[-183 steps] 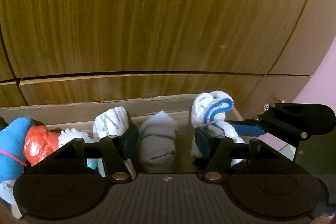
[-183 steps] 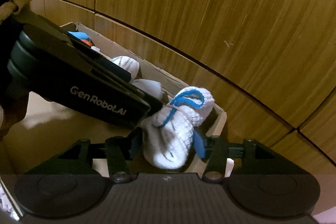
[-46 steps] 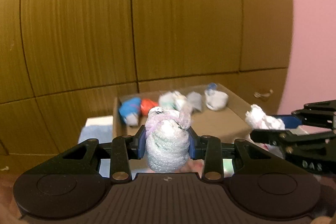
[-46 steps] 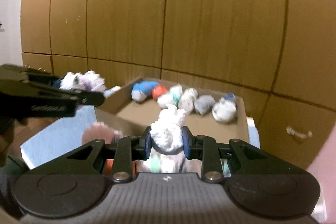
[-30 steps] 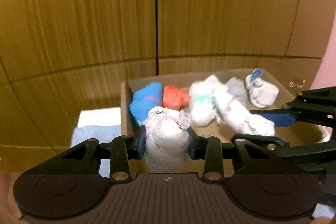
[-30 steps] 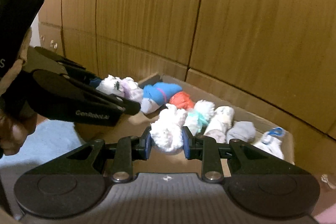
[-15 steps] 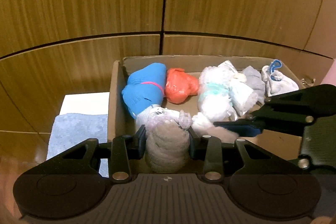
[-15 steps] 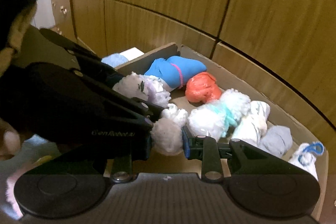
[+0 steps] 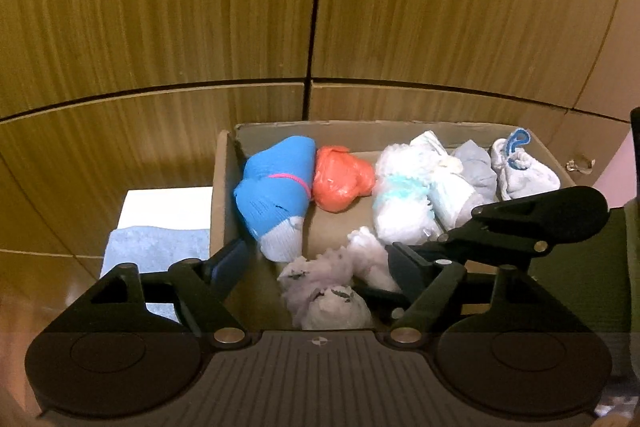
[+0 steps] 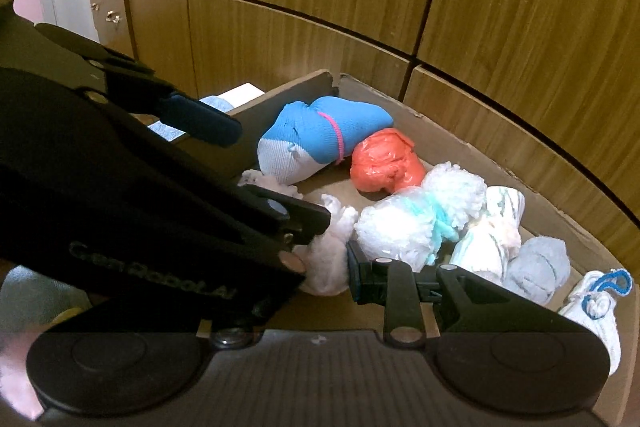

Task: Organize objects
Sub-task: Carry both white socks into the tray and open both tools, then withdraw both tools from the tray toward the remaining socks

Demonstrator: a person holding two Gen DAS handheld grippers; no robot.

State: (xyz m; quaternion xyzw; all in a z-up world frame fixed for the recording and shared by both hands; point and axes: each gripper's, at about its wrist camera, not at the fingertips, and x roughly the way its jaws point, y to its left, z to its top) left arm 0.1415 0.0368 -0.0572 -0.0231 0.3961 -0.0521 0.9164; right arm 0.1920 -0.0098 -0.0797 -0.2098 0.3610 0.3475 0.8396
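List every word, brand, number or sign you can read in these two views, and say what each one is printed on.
"GenRobot.AI", faint and partly in shadow: on the black side of the left claw, seen from the right wrist view.
A small round crosshair mark, no letters: on the ribbed body of each camera mount.
Nothing readable on the cardboard box, the sock bundles or the wooden panels.

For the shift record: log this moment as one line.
left gripper: opening, lilac sock roll loose between jaws | right gripper: shut on white sock roll | place: cardboard box
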